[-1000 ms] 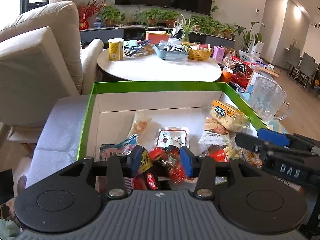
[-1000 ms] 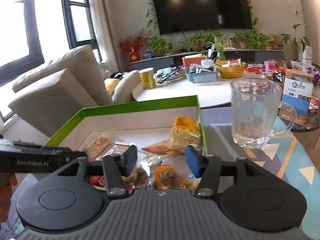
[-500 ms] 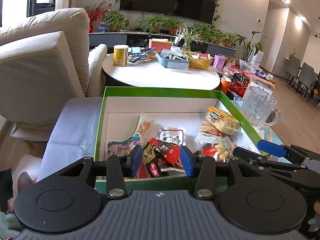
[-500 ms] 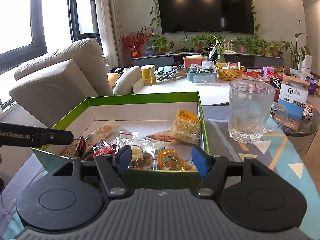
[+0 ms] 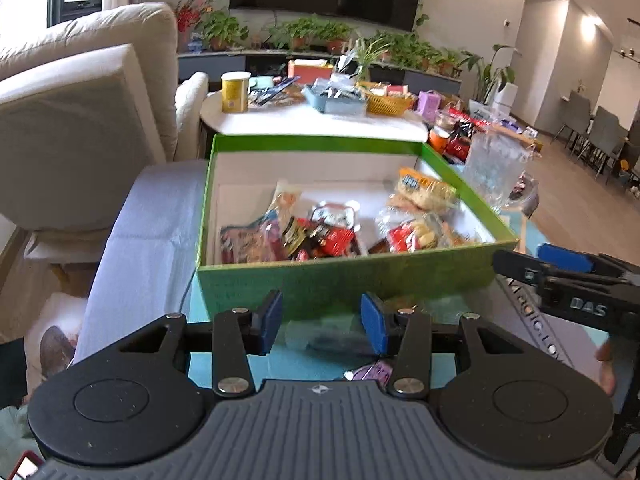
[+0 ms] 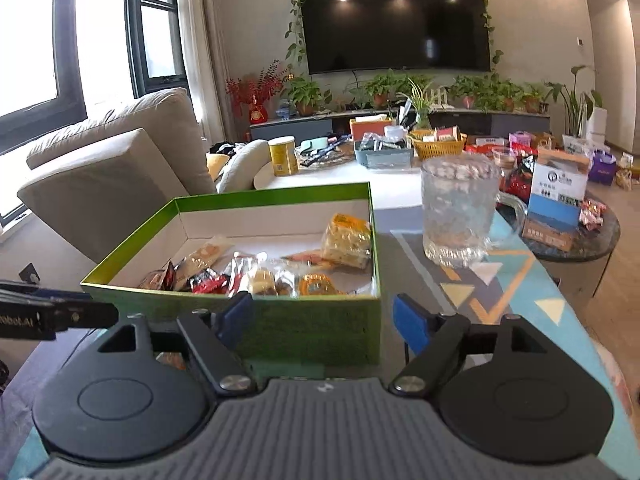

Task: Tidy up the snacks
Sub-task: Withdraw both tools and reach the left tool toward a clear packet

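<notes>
A green box (image 5: pixel 344 280) with white inner walls sits on the patterned table and holds several wrapped snacks (image 5: pixel 320 236). It also shows in the right wrist view (image 6: pixel 304 324), with snacks (image 6: pixel 256 276) inside. My left gripper (image 5: pixel 322 322) is open and empty, just before the box's near wall. My right gripper (image 6: pixel 324 318) is open and empty, at the box's near right corner. A small purple wrapper (image 5: pixel 370 372) lies on the table under the left gripper. The right gripper (image 5: pixel 568 280) reaches in from the right in the left wrist view.
A glass mug (image 6: pixel 460 212) stands right of the box. A white round table (image 5: pixel 312 120) with a yellow can (image 5: pixel 235 92) and baskets is behind. A beige sofa (image 5: pixel 80 120) is on the left. A blue-white carton (image 6: pixel 558 200) sits on a dark side table.
Both grippers have pulled back and up out of the box to its near side. The right gripper's jaws have opened wider. The snacks stay in the box.
</notes>
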Tool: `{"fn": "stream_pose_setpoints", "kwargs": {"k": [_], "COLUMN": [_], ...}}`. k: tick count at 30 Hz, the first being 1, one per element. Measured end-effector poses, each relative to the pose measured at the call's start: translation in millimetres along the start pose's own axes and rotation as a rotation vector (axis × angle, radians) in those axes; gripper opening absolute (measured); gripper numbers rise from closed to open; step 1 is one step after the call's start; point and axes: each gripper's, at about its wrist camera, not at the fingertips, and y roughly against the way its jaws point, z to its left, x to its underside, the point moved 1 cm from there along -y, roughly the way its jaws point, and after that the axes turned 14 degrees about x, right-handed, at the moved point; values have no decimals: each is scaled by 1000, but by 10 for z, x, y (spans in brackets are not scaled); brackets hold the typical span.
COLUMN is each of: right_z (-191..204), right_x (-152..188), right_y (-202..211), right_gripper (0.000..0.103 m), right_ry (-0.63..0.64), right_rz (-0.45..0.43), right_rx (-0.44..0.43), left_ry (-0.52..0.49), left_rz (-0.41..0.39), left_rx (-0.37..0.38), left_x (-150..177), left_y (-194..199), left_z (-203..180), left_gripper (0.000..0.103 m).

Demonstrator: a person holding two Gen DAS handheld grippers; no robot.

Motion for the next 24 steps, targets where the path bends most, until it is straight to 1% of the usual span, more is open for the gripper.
{"fn": "stream_pose_setpoints", "kwargs": {"k": [3, 7, 10, 15, 17, 20, 24], "right_z": [-11, -27, -37, -25, -22, -32, -43], "right_x": [52, 125, 167, 207, 227, 246, 272], "right_y": [32, 71, 68, 64, 79, 83, 67], "right_gripper": [50, 50, 50, 50, 50, 50, 50], "right_ry": [11, 26, 26, 31, 39, 38, 20], "right_rz": [11, 18, 27, 39, 37, 38, 55], "right_rx": [4, 10, 11, 2, 3, 7, -8], "left_ry": [61, 154, 199, 267, 291, 318, 357], "left_rz": [19, 59, 86, 111, 121, 135, 153], "left_rx": [-11, 14, 20, -9, -36, -71, -73], "left_x": [3, 12, 1, -28, -36, -44, -12], "left_y": [-42, -103, -190, -334, -393, -481, -566], "left_z": [63, 95, 67, 69, 85, 121, 191], "left_gripper": [41, 41, 41, 43, 47, 47, 46]}}
